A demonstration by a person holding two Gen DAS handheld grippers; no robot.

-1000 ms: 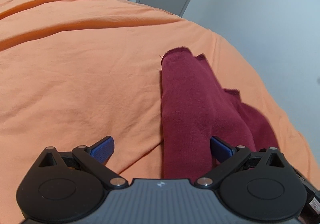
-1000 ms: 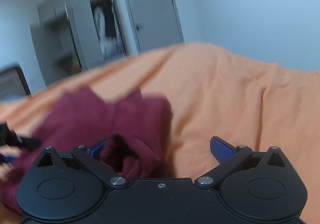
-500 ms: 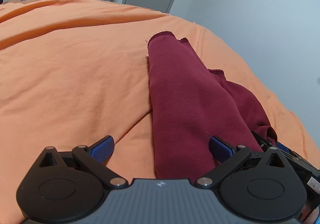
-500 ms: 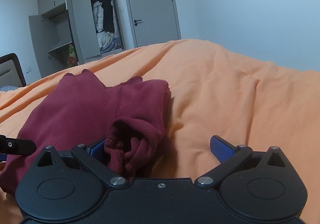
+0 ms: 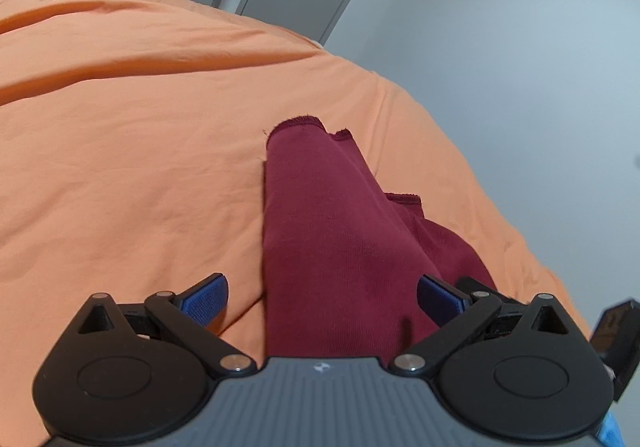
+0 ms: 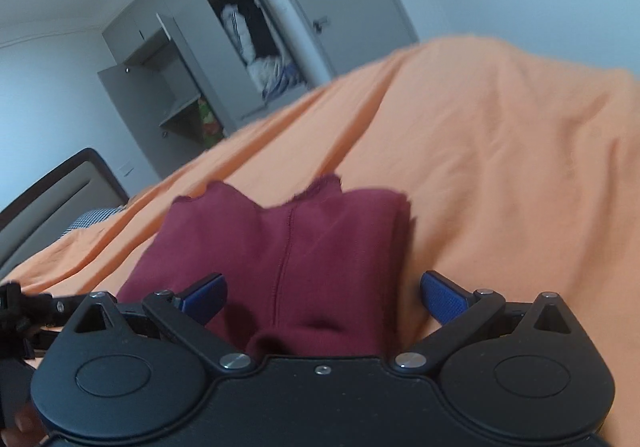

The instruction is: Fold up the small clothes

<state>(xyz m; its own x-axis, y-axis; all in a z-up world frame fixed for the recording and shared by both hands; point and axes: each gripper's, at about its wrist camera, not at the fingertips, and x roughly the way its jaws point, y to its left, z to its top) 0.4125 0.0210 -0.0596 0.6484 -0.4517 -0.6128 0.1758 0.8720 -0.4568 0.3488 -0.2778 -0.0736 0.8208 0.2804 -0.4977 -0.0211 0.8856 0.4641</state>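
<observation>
one open wardrobe [image 6: 256, 47] holds piled clothes [image 6: 272, 71], across the room.

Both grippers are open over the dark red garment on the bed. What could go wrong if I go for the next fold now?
The garment lies near the edge of the orange sheet; a pull could drag it off. Both the left gripper and the right gripper are open near it, so a deep pinch might grab the sheet too. The stacked layers may slip apart.
</observation>
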